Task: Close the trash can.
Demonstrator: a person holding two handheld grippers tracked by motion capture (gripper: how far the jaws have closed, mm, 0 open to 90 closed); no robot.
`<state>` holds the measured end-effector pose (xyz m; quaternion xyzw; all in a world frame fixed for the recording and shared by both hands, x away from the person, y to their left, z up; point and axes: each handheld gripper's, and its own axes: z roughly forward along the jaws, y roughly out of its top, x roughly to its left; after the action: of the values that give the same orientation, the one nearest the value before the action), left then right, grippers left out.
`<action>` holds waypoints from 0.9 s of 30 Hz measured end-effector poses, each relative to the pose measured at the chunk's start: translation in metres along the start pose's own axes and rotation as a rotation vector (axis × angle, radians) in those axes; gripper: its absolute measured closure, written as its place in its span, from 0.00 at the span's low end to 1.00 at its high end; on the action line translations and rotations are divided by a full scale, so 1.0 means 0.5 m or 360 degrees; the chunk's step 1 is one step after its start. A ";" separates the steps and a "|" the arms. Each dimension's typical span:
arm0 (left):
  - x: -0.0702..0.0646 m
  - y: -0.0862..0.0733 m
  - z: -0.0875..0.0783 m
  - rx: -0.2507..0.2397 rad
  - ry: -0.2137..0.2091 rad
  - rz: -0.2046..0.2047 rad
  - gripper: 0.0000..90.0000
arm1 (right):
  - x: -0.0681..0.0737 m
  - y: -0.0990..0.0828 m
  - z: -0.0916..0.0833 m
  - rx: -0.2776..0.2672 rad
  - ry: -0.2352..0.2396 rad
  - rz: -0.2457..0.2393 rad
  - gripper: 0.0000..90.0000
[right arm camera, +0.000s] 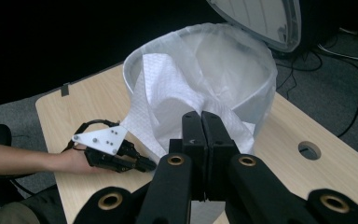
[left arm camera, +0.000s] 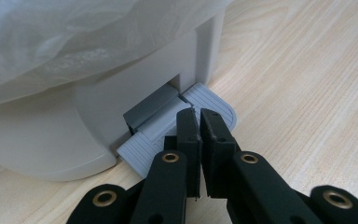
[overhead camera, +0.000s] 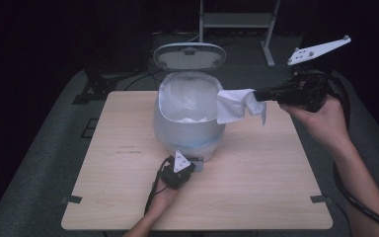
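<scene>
Pedal (left arm camera: pixel 168 135) of the lined bin (overhead camera: pixel 187 123) sits toward the table's (overhead camera: pixel 256 197) near edge, under the left gripper (overhead camera: pixel 190 168), whose jaws are clenched and press it; the lid (overhead camera: pixel 190 55) stands open. Farther off, the right gripper (overhead camera: pixel 259 95) grasps a white paper towel (overhead camera: pixel 234 106) at the bin's right rim, draped partly outside, so it needs to go leftward over the opening.

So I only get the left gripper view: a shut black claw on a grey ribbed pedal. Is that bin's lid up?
Observer: Yes, the white oval lid of the white plastic pedal bin stands open at the back.
Operator: And the other claw?
Observer: The right claw is shut on a white paper towel.
Operator: Is it in the bin yet?
Observer: No, it hangs at the rim's right side, above the light wooden table.
</scene>
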<state>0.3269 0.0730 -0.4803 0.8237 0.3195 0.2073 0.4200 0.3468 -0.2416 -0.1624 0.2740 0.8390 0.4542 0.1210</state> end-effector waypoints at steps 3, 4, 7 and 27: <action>0.000 0.000 0.000 0.0000 0.0001 0.0001 0.97 | 0.002 0.010 0.010 0.0006 0.0004 -0.0010 0.99; 0.000 0.000 0.000 0.0000 0.0001 0.0001 0.97 | 0.002 0.013 0.013 0.0011 0.0004 -0.0011 0.99; 0.000 0.000 0.000 0.0001 0.0001 0.0002 0.97 | 0.003 0.023 0.021 0.0017 0.0006 -0.0011 0.99; 0.000 0.000 0.000 0.0003 0.0003 0.0006 0.97 | 0.020 0.073 0.069 0.0050 0.0031 -0.0049 0.99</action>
<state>0.3266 0.0729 -0.4801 0.8246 0.3186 0.2085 0.4185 0.3668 -0.1958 -0.1510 0.2584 0.8514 0.4416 0.1156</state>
